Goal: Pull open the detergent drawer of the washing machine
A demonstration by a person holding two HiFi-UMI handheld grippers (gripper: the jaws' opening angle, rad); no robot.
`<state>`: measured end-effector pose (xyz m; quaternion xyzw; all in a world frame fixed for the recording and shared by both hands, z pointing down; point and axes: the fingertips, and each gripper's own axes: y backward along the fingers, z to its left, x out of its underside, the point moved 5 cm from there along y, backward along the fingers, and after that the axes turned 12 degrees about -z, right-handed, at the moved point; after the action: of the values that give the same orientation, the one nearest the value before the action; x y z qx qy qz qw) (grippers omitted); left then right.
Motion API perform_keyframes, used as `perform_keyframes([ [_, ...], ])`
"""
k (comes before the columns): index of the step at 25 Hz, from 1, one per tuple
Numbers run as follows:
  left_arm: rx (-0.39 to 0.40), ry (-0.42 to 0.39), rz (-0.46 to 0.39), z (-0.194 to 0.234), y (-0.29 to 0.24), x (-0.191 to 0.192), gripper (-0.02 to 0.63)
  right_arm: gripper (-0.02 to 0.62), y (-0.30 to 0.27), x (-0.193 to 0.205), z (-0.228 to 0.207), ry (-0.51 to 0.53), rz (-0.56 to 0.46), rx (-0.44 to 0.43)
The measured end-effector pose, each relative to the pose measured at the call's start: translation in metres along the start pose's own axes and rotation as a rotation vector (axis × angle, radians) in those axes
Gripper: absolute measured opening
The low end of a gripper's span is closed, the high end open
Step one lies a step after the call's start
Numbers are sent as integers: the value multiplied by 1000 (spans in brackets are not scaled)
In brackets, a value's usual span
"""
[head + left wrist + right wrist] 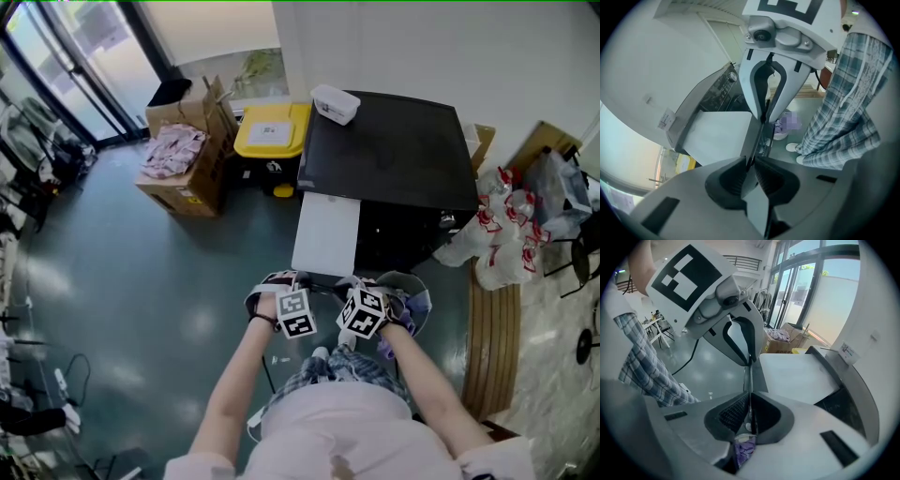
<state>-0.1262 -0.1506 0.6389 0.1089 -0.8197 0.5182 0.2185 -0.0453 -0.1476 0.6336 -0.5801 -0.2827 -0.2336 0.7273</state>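
Note:
The washing machine has a black top and stands against the wall. Its white detergent drawer sticks out toward me, flat and long. My left gripper and right gripper meet at the drawer's near edge, side by side. In the left gripper view the left gripper is shut on the thin front edge of the drawer, facing the right gripper. In the right gripper view the right gripper is shut on the same edge of the drawer, opposite the left gripper.
A yellow-lidded bin and a cardboard box with pink cloth stand left of the machine. A small white box lies on its top. Bags of bottles and a wooden bench are at the right. My legs are directly below the grippers.

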Motion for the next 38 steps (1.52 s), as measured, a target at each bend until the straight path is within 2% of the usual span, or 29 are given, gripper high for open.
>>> perform_keyframes([
  [8, -11, 12, -11, -4, 2, 1, 74, 48, 0, -1, 6, -4, 9, 29],
  [13, 5, 56, -34, -4, 3, 1, 74, 52, 1, 1, 5, -34, 3, 40],
  [15, 11, 72, -45, -5, 4, 1, 110, 56, 3, -1, 4, -51, -9, 45],
  [17, 14, 84, -50, -6, 6, 1, 185, 104, 6, -3, 1, -76, -32, 49],
  [22, 16, 103, -101, -7, 14, -5, 270, 259, 9, -5, 3, -126, -59, 24],
  [27, -5, 132, -148, 2, 21, -7, 275, 278, 16, -10, 3, -150, -88, 41],
  [31, -58, 214, -238, 21, 37, -18, 275, 276, 37, -17, -11, -217, -177, 110],
  [38, -215, 418, -443, 69, 75, -37, 275, 265, 112, -36, -59, -395, -470, 355],
])
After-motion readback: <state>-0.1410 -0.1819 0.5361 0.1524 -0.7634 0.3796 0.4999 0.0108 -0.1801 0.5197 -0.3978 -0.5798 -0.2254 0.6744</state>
